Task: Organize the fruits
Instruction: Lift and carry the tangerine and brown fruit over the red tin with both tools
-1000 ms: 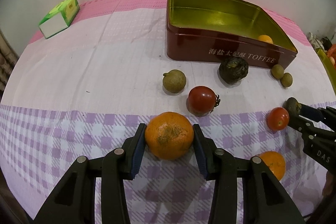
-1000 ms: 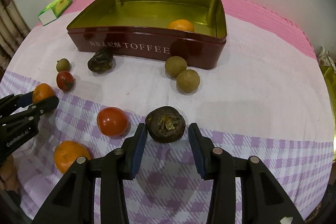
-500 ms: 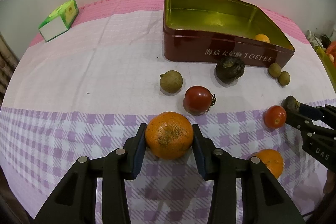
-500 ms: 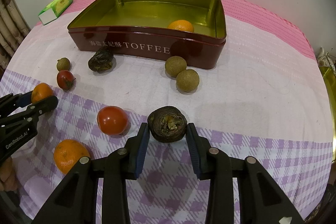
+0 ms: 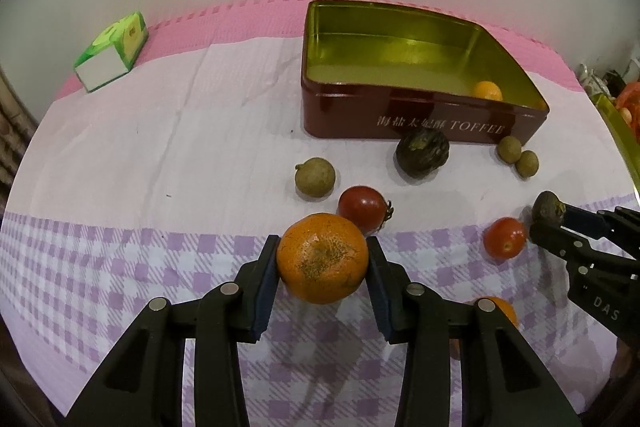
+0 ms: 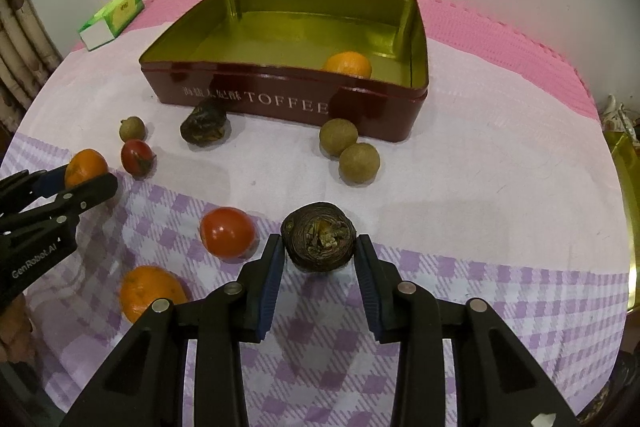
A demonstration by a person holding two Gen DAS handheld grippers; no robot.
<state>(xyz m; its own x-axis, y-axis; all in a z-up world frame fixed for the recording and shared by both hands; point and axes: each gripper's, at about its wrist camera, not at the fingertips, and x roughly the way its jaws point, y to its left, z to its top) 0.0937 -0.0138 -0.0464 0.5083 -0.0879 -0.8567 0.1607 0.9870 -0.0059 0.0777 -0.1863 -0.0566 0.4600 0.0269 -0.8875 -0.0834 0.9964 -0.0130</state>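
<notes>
On my left cam the left gripper point(image 5: 322, 269) is clenched on a mandarin point(image 5: 322, 257): both blue pads press its sides, fruit sits right btwn the fingertips, over the purple-check part of the cloth point(image 5: 120, 155). A red tomato point(image 5: 363, 207) lies just behind it, a longan point(image 5: 315, 176) a bit further back-left.

Right cam: right gripper point(image 6: 318, 263) grasps a dark wrinkled fruit point(image 6: 318, 241), pads tight on both sides, fruit at the tips. Another tomato point(image 6: 227, 231) sits just left of it, a second mandarin point(image 6: 150, 291) nearer me on the left.

Toffee tin point(image 6: 288, 99) is well beyond both claws, w/ one mandarin inside point(image 6: 347, 65) near its front right corner. Two longans point(image 6: 349, 149) lie just in front of the tin.
</notes>
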